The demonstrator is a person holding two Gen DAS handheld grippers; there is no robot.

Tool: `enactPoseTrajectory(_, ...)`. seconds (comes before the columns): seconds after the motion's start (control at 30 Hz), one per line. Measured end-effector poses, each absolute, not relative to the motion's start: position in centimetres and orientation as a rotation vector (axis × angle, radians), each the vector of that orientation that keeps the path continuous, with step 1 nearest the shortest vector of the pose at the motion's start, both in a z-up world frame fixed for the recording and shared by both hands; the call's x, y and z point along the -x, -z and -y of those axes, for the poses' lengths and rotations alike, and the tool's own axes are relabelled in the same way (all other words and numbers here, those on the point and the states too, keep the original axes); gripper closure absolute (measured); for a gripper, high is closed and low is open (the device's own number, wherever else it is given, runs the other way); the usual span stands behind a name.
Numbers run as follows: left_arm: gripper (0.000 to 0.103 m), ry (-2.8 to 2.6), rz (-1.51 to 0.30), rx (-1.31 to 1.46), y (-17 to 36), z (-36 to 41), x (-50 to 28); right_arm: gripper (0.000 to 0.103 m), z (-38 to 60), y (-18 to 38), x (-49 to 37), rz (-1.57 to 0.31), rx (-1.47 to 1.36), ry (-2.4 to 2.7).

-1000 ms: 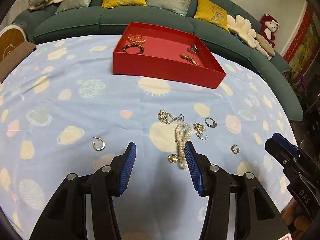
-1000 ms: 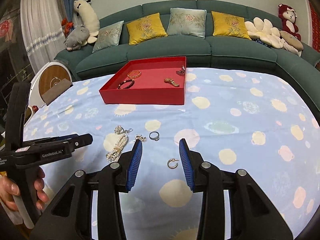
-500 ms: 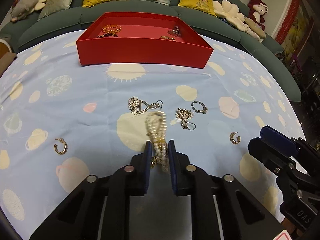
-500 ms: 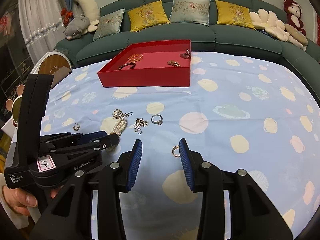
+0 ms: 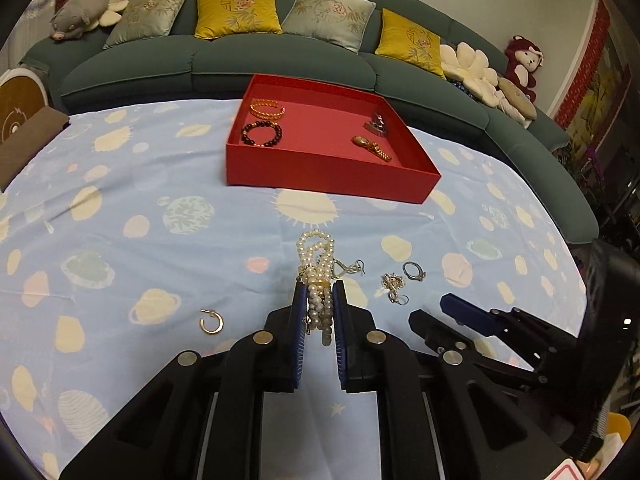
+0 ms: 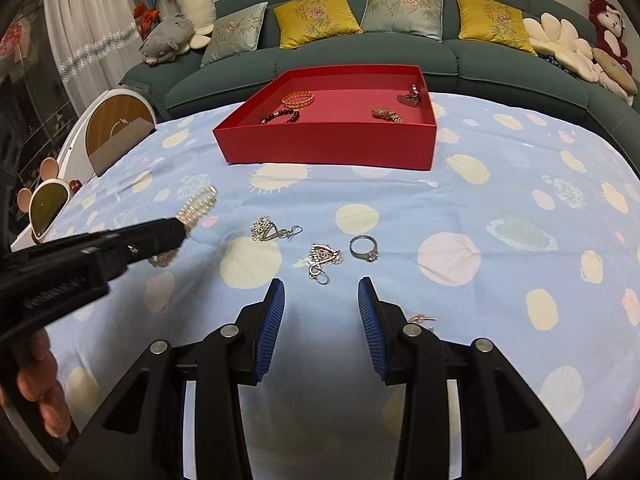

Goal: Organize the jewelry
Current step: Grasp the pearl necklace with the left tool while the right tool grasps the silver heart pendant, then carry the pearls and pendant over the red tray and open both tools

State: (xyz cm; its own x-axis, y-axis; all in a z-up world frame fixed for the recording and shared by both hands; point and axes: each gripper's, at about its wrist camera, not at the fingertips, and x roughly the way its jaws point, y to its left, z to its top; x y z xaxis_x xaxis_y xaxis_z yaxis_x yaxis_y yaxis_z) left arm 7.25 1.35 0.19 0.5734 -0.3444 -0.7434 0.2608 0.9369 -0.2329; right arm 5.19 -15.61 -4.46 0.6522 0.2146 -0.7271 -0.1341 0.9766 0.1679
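My left gripper (image 5: pixel 319 294) is shut on a white pearl strand (image 5: pixel 316 258) and holds it a little above the blue tablecloth; in the right wrist view the pearl strand (image 6: pixel 199 203) sticks out past the left gripper (image 6: pixel 178 229). My right gripper (image 6: pixel 321 296) is open, low over the cloth, with nothing between its fingers. Just ahead of it lie a silver triangular earring (image 6: pixel 325 259), a silver ring (image 6: pixel 364 247) and a filigree earring (image 6: pixel 267 230). A small gold hoop (image 6: pixel 423 318) peeks out beside its right finger. The red tray (image 5: pixel 320 178) stands further back.
The red tray (image 6: pixel 328 148) holds a gold bangle (image 6: pixel 298 99), a dark bead bracelet (image 6: pixel 282 116), a gold watch (image 6: pixel 387 115) and a brooch (image 6: pixel 410 97). Another gold hoop earring (image 5: pixel 211 322) lies left of my left gripper. A green sofa with cushions curves behind the table.
My left gripper shut on the pearl strand and lifted it off the cloth. My right gripper moved forward and down, so the gold hoop now sits beside its right finger.
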Motion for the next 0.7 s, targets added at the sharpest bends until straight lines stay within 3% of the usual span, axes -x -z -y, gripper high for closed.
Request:
enactPoseTrajectory(0.47, 0.093, 0.308, -0.883, 0.119, -0.4, -5.6, -6.8, 0.067, 13.9, 6.6, -8.4, -0.866, -0.101, -0.173)
enactPoseTrajectory(0.57, 0.093, 0.3, -0.881, 0.117, -0.3, -5.9, -6.8, 0.074, 13.6, 6.7, -8.8, -0.867, -0.096, -0.166)
enactPoseTrajectory(0.63, 0.093, 0.297, -0.882, 0.117, -0.3, -6.1, -6.8, 0.091, 13.5, 6.7, -9.1, -0.871, -0.091, -0.169)
enactPoseTrajectory(0.7, 0.093, 0.294, -0.88, 0.115, -0.3, -6.1, -6.8, 0.091, 13.5, 6.8, -9.2, -0.871, -0.091, -0.168)
